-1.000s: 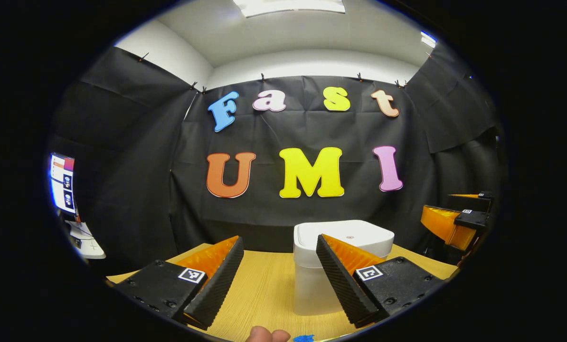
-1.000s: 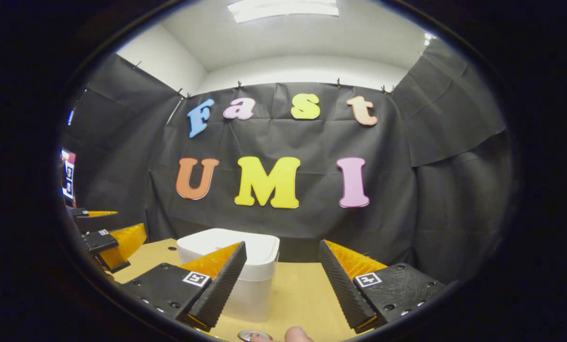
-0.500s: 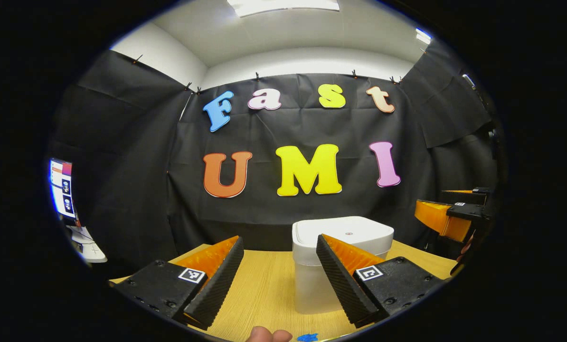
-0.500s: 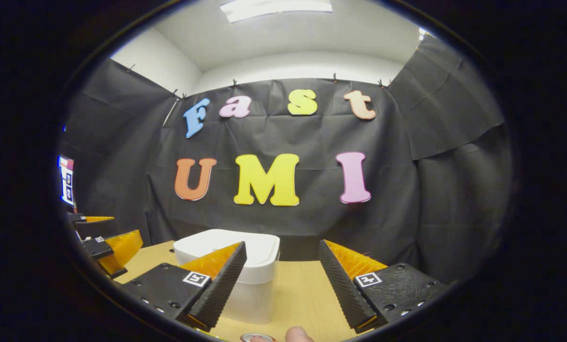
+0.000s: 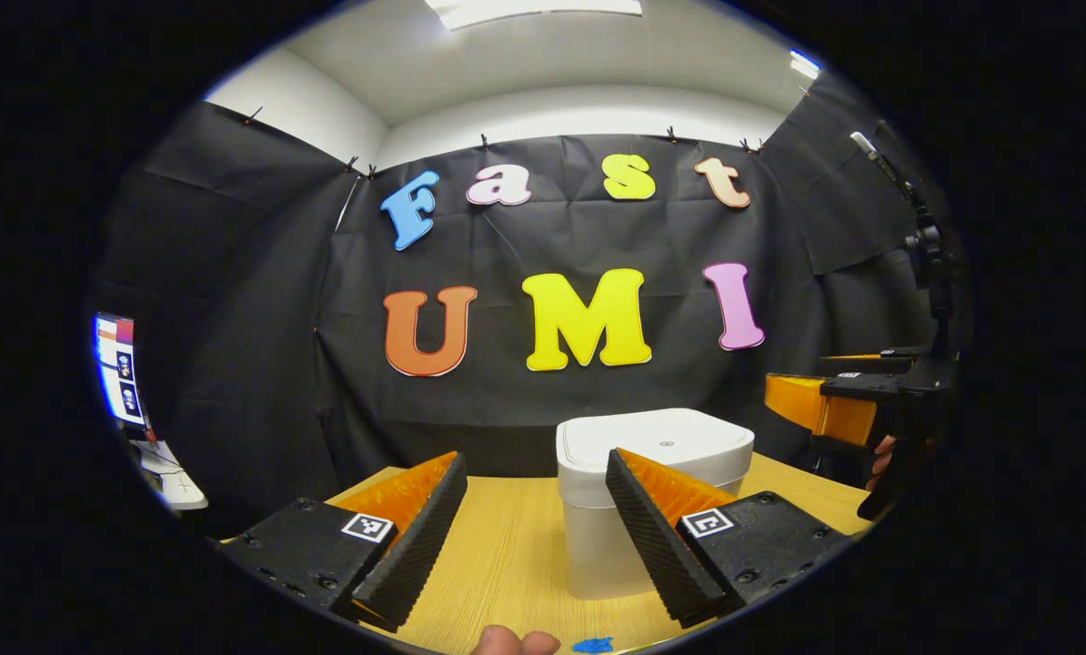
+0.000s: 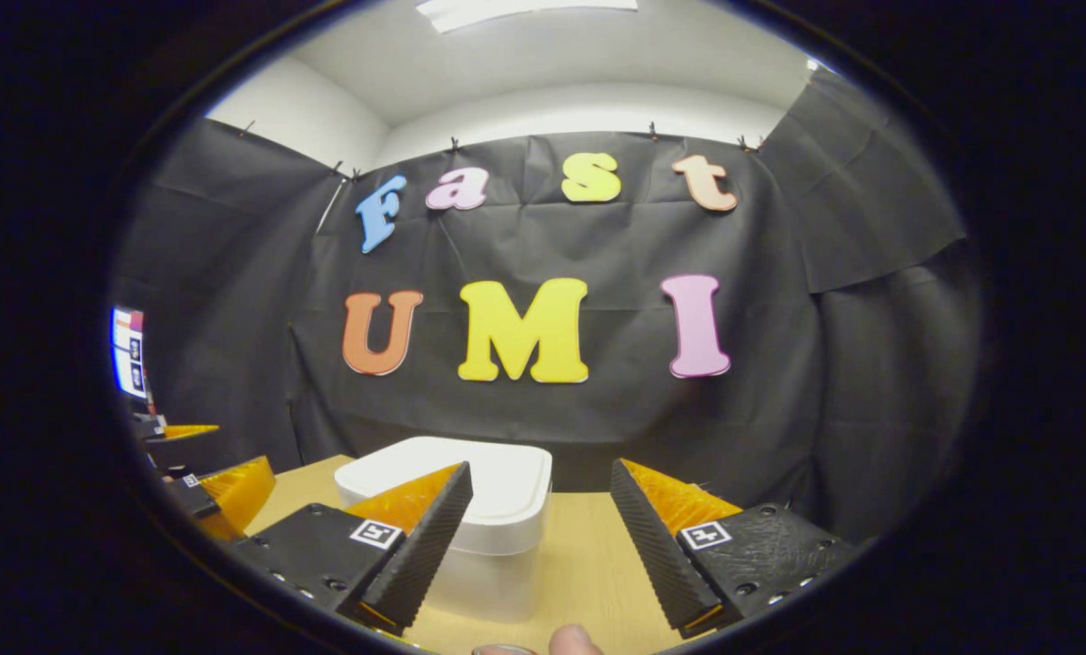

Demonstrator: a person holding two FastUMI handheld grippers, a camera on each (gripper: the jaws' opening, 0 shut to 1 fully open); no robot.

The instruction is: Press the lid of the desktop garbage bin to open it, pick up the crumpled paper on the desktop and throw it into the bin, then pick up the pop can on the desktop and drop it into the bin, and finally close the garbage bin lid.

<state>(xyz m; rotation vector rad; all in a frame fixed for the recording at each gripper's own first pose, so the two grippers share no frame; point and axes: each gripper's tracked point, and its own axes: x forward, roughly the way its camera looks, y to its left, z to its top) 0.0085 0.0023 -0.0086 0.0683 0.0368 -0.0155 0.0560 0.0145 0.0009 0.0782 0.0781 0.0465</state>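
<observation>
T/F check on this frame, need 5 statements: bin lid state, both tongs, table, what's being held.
1. The bin lid is flipped open. False: it sits shut on the bin.
2. The left tongs are open with nothing between the fingers. True.
3. The right tongs are shut on the pop can. False: they are open and hold nothing.
4. The bin stands on the wooden table. True.
5. In the left gripper view, the right tongs hover at the far right, off the bin. True.

Pop can mostly cut off
</observation>
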